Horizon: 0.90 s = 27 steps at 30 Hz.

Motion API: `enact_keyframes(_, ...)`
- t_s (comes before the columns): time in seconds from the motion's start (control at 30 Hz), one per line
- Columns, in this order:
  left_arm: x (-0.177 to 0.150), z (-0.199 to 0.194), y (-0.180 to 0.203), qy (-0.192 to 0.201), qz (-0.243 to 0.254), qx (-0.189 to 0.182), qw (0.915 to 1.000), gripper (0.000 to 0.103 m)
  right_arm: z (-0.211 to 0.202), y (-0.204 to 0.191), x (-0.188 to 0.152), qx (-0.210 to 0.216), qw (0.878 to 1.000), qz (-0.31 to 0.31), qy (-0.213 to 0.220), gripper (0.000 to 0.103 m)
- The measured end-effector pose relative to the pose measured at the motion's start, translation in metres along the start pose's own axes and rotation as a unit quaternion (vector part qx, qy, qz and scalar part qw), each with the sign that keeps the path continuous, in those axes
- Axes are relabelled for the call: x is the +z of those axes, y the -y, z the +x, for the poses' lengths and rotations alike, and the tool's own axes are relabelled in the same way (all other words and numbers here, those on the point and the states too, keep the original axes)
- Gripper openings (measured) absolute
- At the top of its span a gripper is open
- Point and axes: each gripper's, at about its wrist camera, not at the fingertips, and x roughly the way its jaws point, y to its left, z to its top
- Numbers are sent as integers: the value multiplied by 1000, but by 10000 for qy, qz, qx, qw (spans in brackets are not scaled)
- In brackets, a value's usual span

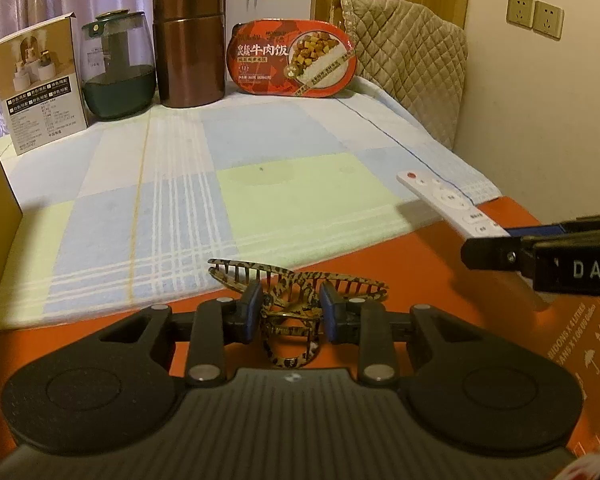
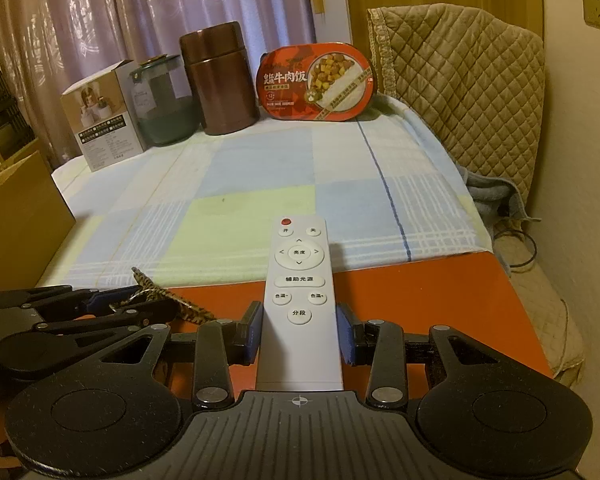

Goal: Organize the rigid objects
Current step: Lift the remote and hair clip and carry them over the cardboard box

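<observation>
Surface: checked cloth [image 2: 260,176] with orange box [image 2: 420,300] at its near edge.
Your left gripper [image 1: 288,314]: pinching hair claw [image 1: 296,292] over the box.
Your right gripper [image 2: 300,336]: pinching white remote [image 2: 299,300] over the box.

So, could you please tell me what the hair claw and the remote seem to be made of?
The hair claw in the left gripper looks like glossy hard plastic, with tortoiseshell mottling and thin rigid teeth. The remote in the right gripper looks like matte white plastic, likely with rubbery buttons.
</observation>
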Motion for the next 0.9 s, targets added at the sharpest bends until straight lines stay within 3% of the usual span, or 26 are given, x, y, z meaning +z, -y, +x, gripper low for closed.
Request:
enact_keyframes(0.37,-13,-37,-4,-183,-195,-51,9996,25,-20,-10,3,62,10000,-49,41,35)
enact_keyframes(0.9,-2,-126,-7,141,-419,96,9990,25,-89,-41,6,104,9996,-132,243,35)
